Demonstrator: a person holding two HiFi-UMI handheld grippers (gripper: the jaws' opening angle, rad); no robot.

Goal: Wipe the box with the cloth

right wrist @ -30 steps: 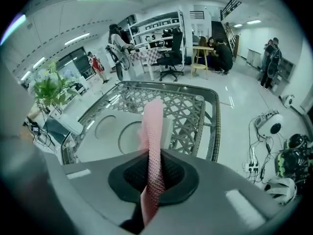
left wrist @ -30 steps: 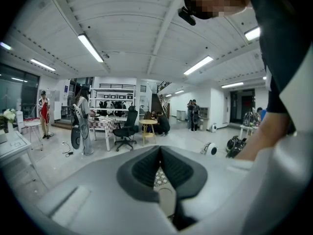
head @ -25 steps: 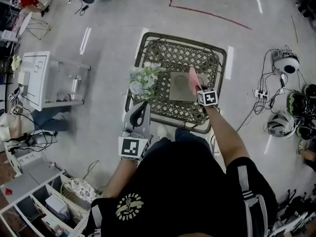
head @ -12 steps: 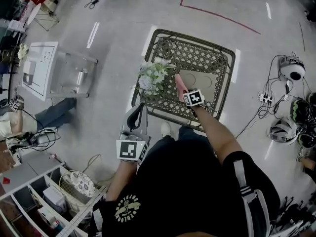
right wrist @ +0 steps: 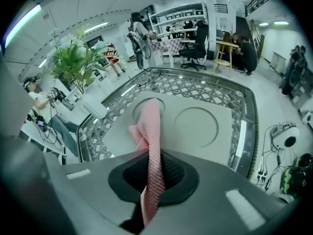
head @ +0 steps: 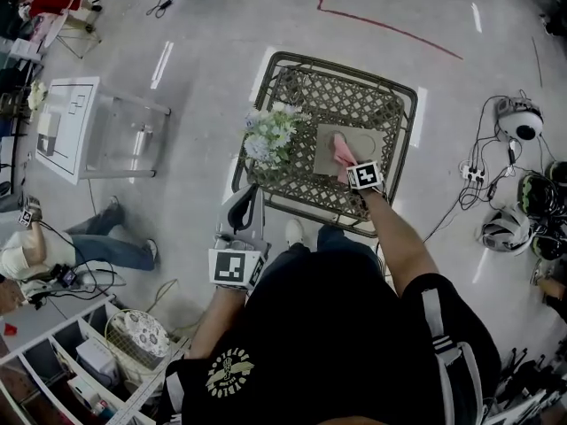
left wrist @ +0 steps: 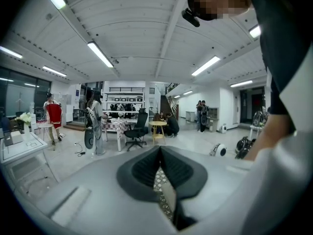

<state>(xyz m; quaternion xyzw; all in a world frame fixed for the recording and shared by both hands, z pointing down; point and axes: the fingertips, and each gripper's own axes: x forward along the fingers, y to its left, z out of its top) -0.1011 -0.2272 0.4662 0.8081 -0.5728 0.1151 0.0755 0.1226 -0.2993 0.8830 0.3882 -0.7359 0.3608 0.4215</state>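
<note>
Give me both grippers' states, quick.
Left gripper: closed, empty.
Right gripper: closed on the cloth, over the box.

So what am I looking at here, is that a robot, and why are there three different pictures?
No robot: a person holds a two-jaw hand tool, a gripper, in each hand. One picture comes from a camera on the person's head, looking down; the other two from cameras riding on the grippers. On the lattice table stand a flat grey box and a bunch of flowers. The right gripper is shut on a pink cloth, whose free end reaches the box's top. The left gripper is shut and empty, by the table's near edge.
</note>
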